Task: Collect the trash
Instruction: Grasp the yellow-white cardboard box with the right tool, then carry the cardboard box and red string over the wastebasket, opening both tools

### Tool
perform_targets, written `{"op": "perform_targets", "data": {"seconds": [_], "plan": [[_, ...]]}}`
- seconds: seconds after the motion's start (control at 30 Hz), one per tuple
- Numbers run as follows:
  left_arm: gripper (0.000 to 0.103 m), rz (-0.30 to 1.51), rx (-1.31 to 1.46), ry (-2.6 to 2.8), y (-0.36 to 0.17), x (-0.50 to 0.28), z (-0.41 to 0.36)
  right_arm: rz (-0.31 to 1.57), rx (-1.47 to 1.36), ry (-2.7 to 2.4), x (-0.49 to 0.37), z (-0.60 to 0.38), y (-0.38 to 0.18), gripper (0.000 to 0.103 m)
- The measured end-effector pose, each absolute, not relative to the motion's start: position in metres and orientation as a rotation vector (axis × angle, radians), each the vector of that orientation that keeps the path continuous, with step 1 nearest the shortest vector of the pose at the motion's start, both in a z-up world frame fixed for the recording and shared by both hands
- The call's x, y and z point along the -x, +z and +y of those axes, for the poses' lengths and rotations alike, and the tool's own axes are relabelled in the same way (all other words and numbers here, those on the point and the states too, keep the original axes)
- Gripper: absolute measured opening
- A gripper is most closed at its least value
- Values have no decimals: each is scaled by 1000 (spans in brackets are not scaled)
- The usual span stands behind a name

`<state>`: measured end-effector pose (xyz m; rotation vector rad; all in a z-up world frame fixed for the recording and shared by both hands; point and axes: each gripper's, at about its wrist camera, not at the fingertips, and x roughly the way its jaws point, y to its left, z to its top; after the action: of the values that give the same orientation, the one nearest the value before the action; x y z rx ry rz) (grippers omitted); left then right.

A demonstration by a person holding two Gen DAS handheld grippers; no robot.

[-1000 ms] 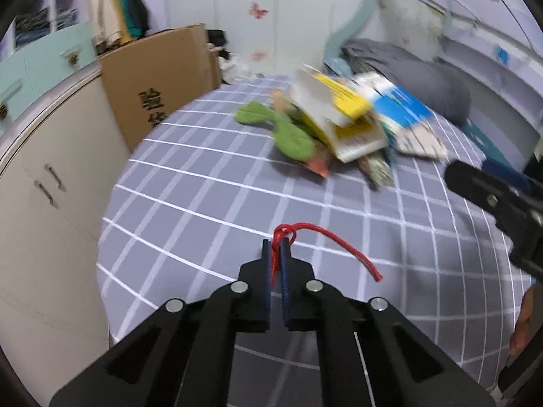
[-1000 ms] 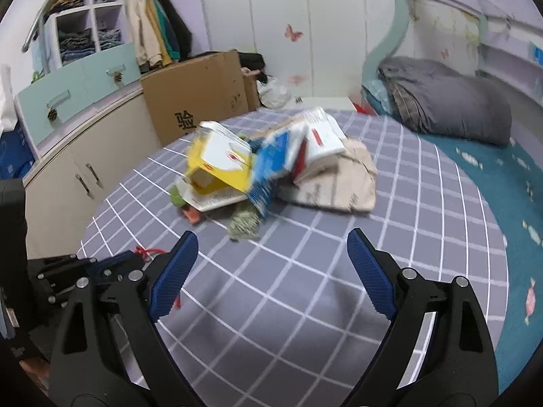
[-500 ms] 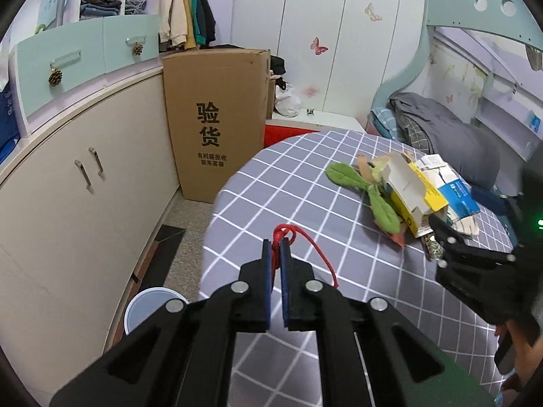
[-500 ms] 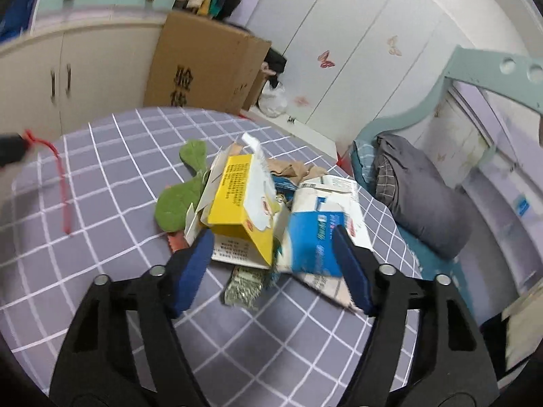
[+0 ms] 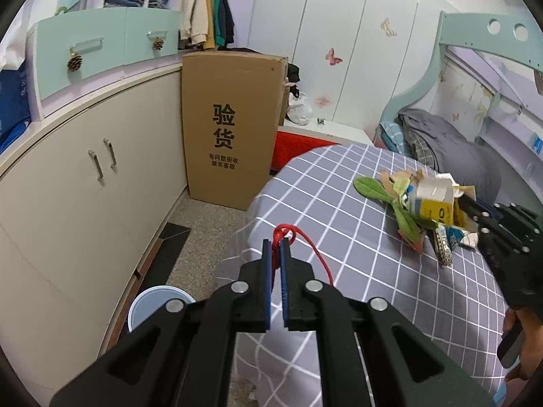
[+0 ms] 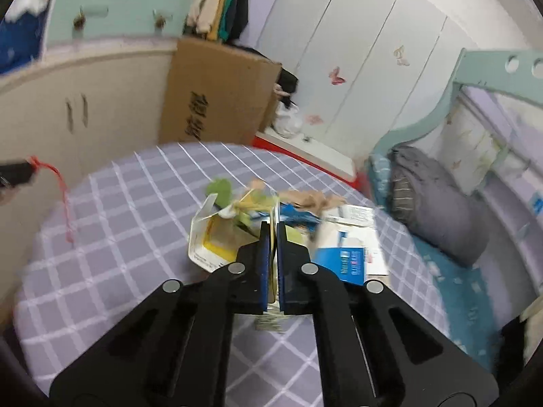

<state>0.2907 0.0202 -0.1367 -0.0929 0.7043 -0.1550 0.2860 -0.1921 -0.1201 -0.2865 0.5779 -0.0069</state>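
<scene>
Trash pile (image 6: 271,227) sitting on the counter (image 6: 118,254), right of middle. Right gripper (image 6: 274,234) jaws have just been closing from wide; now pinching the yellow carton (image 6: 210,247) edge at the pile. Left gripper (image 5: 276,254) is holding the red string (image 5: 315,254) in narrow jaws, now carried out past the counter edge, over the floor near the bin (image 5: 152,308). String likely ready for dropping.

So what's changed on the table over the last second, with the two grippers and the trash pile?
The right gripper has just been closing, from wide open, and now pinches a wall of the yellow carton in the trash pile. The left gripper has carried the red string off toward the table's edge, above a white bin on the floor. It stays clamped on the string.
</scene>
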Motion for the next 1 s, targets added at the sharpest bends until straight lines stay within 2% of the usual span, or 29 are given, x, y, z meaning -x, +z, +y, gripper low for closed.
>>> {"op": "perform_targets", "data": {"seconds": [0.57, 1.0], "plan": [[5, 684, 195, -31, -140, -271, 127, 567, 226, 344, -275, -46, -102, 4], [5, 784, 247, 218, -199, -282, 242, 710, 200, 598, -323, 103, -164, 4]]}}
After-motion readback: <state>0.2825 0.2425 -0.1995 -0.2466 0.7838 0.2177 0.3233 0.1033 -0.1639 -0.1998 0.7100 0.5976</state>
